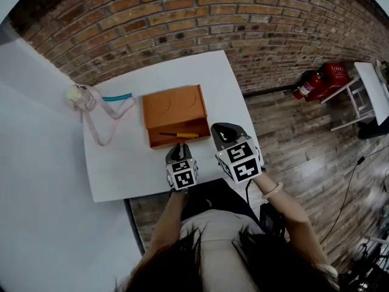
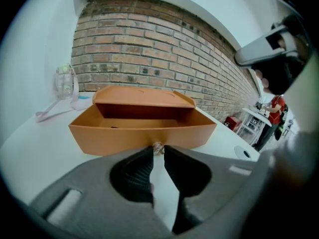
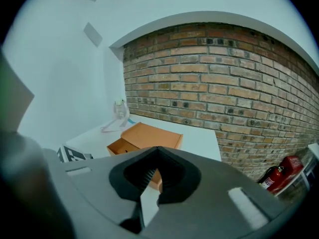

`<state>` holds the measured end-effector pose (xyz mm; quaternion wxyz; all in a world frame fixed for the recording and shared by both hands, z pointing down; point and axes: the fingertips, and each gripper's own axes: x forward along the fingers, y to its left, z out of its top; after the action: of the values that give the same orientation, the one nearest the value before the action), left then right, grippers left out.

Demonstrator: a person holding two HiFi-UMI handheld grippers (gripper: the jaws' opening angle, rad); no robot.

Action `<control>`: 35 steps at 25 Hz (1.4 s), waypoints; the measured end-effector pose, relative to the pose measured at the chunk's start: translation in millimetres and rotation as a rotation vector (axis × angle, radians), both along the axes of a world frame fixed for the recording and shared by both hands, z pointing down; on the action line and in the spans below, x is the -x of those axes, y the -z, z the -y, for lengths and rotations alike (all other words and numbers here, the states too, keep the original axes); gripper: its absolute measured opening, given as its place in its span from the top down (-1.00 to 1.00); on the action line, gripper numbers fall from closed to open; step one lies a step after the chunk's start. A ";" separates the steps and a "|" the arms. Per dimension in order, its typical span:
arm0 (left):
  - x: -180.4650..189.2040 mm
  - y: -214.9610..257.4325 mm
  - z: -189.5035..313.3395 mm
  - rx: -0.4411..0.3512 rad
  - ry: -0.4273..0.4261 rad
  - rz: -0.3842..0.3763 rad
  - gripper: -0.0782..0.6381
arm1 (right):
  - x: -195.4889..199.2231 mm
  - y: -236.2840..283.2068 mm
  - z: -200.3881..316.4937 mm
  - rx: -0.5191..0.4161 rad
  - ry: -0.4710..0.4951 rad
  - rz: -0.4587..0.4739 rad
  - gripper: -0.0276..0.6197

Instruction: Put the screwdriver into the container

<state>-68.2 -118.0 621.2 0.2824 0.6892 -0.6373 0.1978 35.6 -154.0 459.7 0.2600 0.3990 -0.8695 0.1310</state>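
An orange container (image 1: 172, 106) stands on the white table (image 1: 121, 163) with its drawer (image 1: 177, 136) pulled out toward me. A screwdriver (image 1: 180, 135) with a yellow handle lies inside the drawer. My left gripper (image 1: 180, 146) is at the drawer's front wall, and in the left gripper view its jaws (image 2: 158, 151) are shut on the small metal drawer knob (image 2: 157, 147). My right gripper (image 1: 220, 129) hovers just right of the drawer, shut with nothing in it. The right gripper view shows the container (image 3: 149, 135) beyond the closed jaws (image 3: 158, 151).
A clear jar (image 1: 78, 95) with a pink strap (image 1: 100, 129) and a blue strip (image 1: 117, 97) sit at the table's far left. A brick wall runs behind. A red fire extinguisher (image 1: 307, 85) stands on the wooden floor to the right, near a white stand (image 1: 369, 90).
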 end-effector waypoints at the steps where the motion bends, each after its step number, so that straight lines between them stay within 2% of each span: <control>1: 0.5 0.7 2.2 -0.001 0.002 0.000 0.60 | -2.8 -0.5 -0.1 0.003 -0.006 0.000 0.90; 12: 4.6 0.8 26.0 -0.006 0.008 -0.014 0.60 | -29.5 -1.1 7.6 0.017 -0.080 0.024 0.90; 35: 13.3 2.8 66.4 -0.023 0.025 -0.025 0.60 | -45.0 -3.8 30.0 0.046 -0.106 0.023 0.90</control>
<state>-81.5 -184.4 618.4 0.2848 0.6870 -0.6444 0.1782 80.7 -184.0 463.6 0.2519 0.4369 -0.8468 0.1693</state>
